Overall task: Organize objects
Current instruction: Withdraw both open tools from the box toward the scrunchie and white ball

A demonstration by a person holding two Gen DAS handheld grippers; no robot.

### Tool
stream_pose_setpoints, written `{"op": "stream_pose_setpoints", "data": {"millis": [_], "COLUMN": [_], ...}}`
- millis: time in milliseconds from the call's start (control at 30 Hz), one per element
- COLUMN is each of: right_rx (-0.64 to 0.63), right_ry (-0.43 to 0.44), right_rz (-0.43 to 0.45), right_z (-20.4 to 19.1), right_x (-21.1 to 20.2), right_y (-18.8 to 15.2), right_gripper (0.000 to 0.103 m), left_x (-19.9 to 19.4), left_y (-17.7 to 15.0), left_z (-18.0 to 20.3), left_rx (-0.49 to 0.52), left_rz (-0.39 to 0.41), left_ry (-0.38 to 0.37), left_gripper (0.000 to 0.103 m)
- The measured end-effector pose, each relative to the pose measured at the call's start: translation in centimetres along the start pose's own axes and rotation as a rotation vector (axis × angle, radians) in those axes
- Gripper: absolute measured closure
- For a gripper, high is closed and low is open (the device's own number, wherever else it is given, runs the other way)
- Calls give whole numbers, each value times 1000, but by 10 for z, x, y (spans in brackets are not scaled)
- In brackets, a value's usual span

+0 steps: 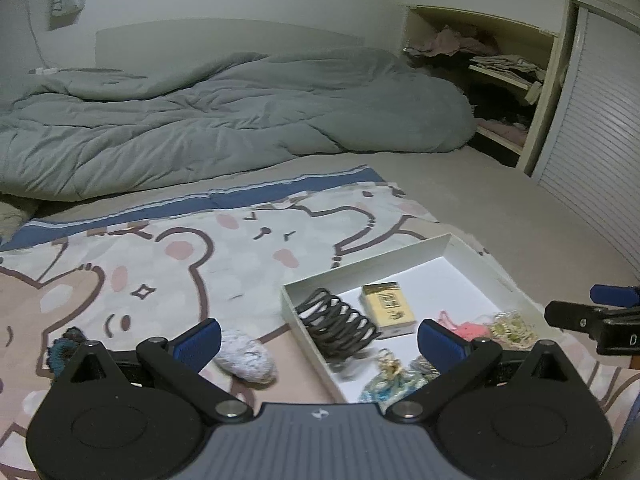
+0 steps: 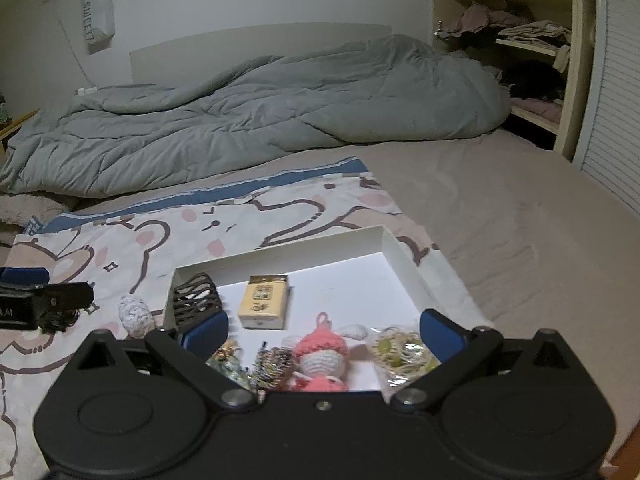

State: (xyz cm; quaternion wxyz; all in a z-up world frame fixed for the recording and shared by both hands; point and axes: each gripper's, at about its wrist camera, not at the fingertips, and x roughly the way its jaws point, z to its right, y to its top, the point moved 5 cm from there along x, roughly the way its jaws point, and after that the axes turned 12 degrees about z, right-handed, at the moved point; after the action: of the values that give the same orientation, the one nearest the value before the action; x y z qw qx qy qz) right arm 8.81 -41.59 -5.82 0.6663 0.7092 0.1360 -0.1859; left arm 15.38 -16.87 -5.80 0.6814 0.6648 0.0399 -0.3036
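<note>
Now both tongs apart, gripping nothing: left tongs over white box left wall, right tongs above pink doll

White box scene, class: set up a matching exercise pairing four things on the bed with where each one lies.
Things:
1. black coiled hair ties
2. yellow card box
3. white crochet ball
4. pink crochet doll

Places:
A. on the cartoon blanket, outside the white box
B. against the box's left wall
C. near edge of the box, between the right gripper's fingers
D. middle of the box floor

Pairs: 1-B, 2-D, 3-A, 4-C
</note>
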Motion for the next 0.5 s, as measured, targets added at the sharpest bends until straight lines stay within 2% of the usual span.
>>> {"op": "stream_pose_setpoints", "data": {"millis": [500], "right_rx": [-30], "right_ry": [106], "right_rz": [12], "right_z": [-62], "right_x": [22], "right_y": [5], "right_gripper": [0], "left_x": [-20], "left_y": [-1], "left_z": [-75], "left_rx": [-22], "left_rz": [15], "left_ry": [114], "left_gripper": [0]}}
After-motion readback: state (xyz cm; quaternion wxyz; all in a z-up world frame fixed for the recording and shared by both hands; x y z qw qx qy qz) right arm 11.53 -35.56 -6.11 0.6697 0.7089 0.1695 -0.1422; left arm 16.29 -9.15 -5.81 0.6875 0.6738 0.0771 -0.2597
